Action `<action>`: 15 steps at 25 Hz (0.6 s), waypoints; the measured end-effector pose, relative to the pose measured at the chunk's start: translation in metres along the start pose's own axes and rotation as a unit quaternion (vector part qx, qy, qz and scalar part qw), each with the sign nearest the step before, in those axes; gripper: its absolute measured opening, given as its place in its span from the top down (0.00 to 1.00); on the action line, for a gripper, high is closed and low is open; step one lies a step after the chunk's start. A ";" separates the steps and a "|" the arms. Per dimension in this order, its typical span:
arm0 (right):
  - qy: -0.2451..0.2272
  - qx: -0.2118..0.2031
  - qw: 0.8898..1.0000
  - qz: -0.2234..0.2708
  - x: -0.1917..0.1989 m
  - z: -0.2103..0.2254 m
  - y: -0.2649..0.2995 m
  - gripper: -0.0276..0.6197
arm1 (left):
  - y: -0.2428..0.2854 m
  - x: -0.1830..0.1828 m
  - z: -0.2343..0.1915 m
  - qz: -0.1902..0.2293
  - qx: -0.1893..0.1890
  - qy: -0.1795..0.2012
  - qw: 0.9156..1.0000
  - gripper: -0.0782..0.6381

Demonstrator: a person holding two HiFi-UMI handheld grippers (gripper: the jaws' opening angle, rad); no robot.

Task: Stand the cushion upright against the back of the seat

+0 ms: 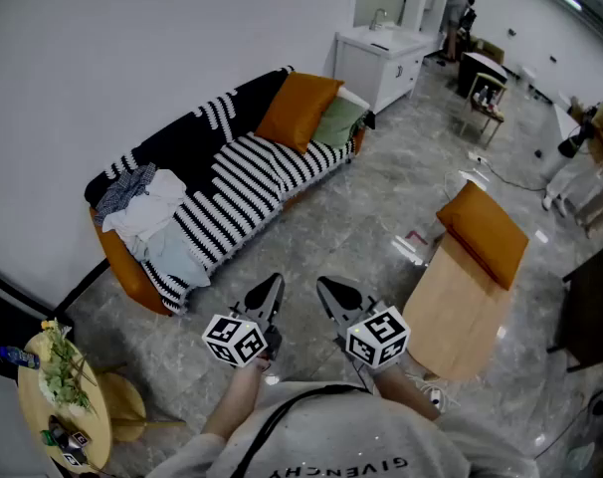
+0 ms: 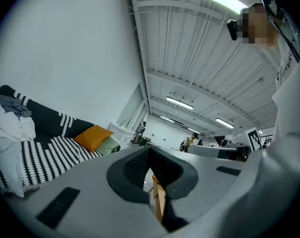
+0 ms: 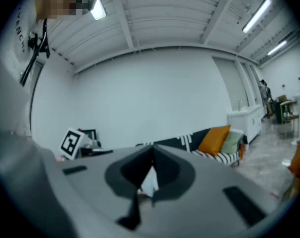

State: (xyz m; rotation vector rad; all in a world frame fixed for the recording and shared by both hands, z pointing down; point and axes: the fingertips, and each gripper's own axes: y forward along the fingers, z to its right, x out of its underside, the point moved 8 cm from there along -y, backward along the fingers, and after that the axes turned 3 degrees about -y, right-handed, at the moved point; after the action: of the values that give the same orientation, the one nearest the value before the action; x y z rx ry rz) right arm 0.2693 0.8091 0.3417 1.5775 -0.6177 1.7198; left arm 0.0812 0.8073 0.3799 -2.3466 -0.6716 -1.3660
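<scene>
The sofa [image 1: 132, 275] runs along the white wall under a black-and-white striped throw [image 1: 244, 182]. The orange cushion [image 1: 298, 108] stands upright on the sofa's seat, leaning against its back, near the sofa's far end. A green cushion [image 1: 338, 120] sits just beside it, closer to that end's arm, also propped against the back. At the sofa's near end lies a heap of clothes [image 1: 150, 217], white and pale blue with a dark checked piece on top.

Both grippers hover over the grey floor in front of the sofa, well apart from it, roughly opposite its near half. The left gripper [image 1: 273, 289] has its jaws pressed together with nothing between them. Its own view shows the two dark pads meeting at the tip, with the sofa off to one side. The right gripper [image 1: 327, 291], just beside the left and a little farther from the sofa, is likewise closed tight and empty. Both point about level.

Across the floor from the sofa's far end stands a wooden chair [image 1: 456, 317] bearing a second orange cushion [image 1: 486, 229]. Whether that one lies flat or leans I cannot tell. A white cabinet [image 1: 381, 58] stands past the sofa's far end, against the wall. A round table [image 1: 89, 426] with a plant [image 1: 63, 371] sits off the sofa's near end.
</scene>
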 end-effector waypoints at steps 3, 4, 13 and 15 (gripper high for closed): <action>0.002 -0.003 1.000 -0.002 0.002 -0.004 0.006 0.93 | 0.000 0.000 -0.005 -0.002 0.002 -0.003 1.000 0.86; 0.002 -0.004 1.000 -0.004 0.003 -0.005 0.008 0.93 | -0.001 0.000 -0.007 -0.003 0.002 -0.004 1.000 0.86; 0.010 0.000 1.000 -0.012 0.010 -0.011 0.028 0.93 | -0.006 -0.004 -0.028 -0.006 0.000 -0.013 1.000 0.86; 0.010 0.005 1.000 -0.011 0.010 -0.010 0.034 0.93 | -0.007 -0.007 -0.035 -0.005 0.001 -0.013 1.000 0.86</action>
State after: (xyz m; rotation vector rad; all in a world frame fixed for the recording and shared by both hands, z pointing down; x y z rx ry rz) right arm 0.2370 0.7970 0.3543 1.5658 -0.5800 1.7222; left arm 0.0492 0.7936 0.3909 -2.3664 -0.6930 -1.3420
